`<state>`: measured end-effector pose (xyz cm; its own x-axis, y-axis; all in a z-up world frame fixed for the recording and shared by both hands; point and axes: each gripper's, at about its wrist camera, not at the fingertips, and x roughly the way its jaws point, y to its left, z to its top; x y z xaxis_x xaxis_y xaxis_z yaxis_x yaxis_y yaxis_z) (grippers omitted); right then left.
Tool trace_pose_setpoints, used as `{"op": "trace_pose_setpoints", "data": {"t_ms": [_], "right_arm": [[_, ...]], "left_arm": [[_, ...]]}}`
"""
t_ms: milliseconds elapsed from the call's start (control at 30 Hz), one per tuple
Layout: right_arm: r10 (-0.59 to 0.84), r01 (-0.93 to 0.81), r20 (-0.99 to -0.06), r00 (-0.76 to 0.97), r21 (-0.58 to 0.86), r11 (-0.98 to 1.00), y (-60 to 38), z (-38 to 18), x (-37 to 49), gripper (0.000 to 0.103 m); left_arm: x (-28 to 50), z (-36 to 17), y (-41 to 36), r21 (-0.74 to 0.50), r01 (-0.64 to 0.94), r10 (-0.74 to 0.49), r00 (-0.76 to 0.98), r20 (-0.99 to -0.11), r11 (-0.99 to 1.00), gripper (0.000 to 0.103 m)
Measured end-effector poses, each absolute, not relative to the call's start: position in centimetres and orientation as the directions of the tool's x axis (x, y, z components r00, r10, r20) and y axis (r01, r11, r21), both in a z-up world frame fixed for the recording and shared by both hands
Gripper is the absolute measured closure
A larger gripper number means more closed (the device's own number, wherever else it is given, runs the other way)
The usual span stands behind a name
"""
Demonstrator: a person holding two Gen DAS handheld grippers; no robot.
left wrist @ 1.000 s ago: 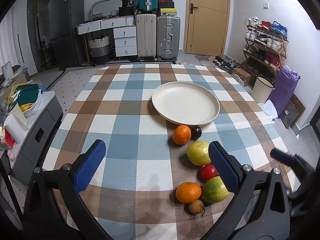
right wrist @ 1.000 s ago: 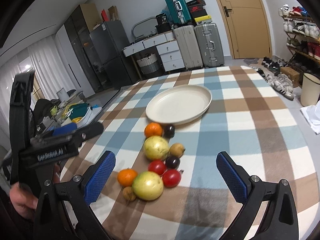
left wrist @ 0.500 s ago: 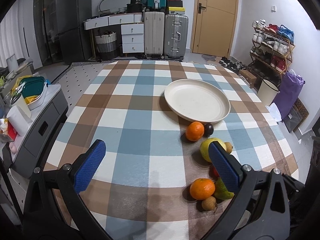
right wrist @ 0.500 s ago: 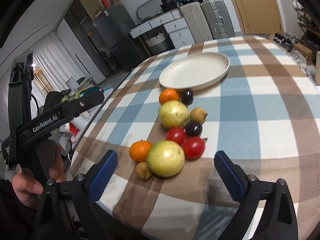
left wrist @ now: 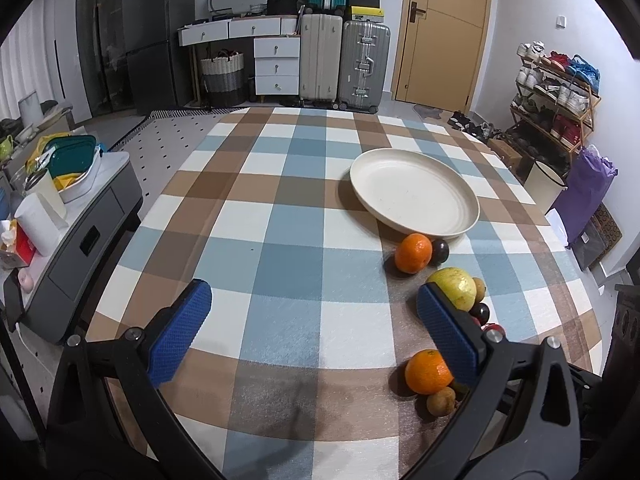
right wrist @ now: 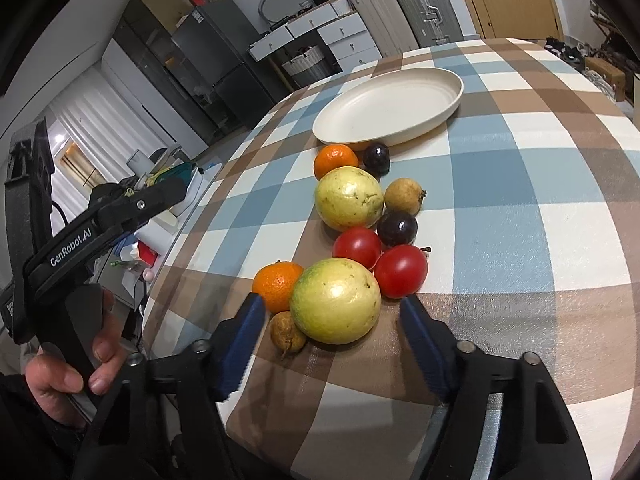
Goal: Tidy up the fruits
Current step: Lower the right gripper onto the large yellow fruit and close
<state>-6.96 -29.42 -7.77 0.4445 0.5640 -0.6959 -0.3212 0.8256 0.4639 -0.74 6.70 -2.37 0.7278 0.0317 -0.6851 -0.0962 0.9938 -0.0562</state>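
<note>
A cream plate sits on the checked tablecloth, and every fruit lies on the cloth on the near side of that plate, none inside it. Closest to the plate's rim are an orange and a dark plum, side by side. A step further from the plate comes a large yellow-green guava with a small tan fruit touching it, then a second dark plum and two red tomatoes. Furthest from the plate lie a second big guava, an orange against it and a little brown fruit at its base.

The right gripper hangs low just short of that far guava, its blue pads spread wide to either side, gripping nothing. The left gripper floats over bare cloth, well off to the plate's left and nearer the table edge, its jaws likewise wide apart and holding nothing. A hand clasps its handle.
</note>
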Motion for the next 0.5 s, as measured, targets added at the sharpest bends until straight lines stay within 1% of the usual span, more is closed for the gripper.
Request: {"op": "trace_pose_setpoints", "data": {"t_ms": [33,67,200,267,333,500], "right_arm": [[0.563,-0.317,-0.698,0.442,0.466,0.826,-29.4,-7.9,-6.9,0.033],[0.563,-0.315,-0.699,0.44,0.467,0.826,-29.4,-8.0,-6.8,0.037],[0.563,-0.308,-0.708,0.426,0.471,0.826,-29.2,-8.3,-6.6,0.045],[0.577,-0.308,-0.703,0.416,0.488,0.817,-29.2,-8.6,-6.5,0.051],[0.58,-0.31,-0.699,0.418,0.49,0.815,-29.2,-8.5,-6.6,0.051],[0.591,-0.32,-0.684,0.427,0.497,0.806,-29.5,-8.5,-6.9,0.052]], "left_arm": [[-0.7,-2.5,6.7,-0.058,-0.098,0.031,0.726,-0.687,0.994,0.001],[-0.6,-2.6,6.8,-0.058,-0.099,0.032,0.724,-0.689,0.993,0.001],[-0.3,-3.2,7.0,-0.064,-0.1,0.026,0.713,-0.7,0.993,0.001],[-0.2,-3.5,7.1,-0.072,-0.097,0.018,0.707,-0.707,0.993,0.001],[-0.1,-3.8,7.2,-0.077,-0.095,0.011,0.698,-0.716,0.992,0.001],[0.4,-5.1,7.4,-0.115,-0.054,-0.05,0.668,-0.743,0.992,0.001]]}}
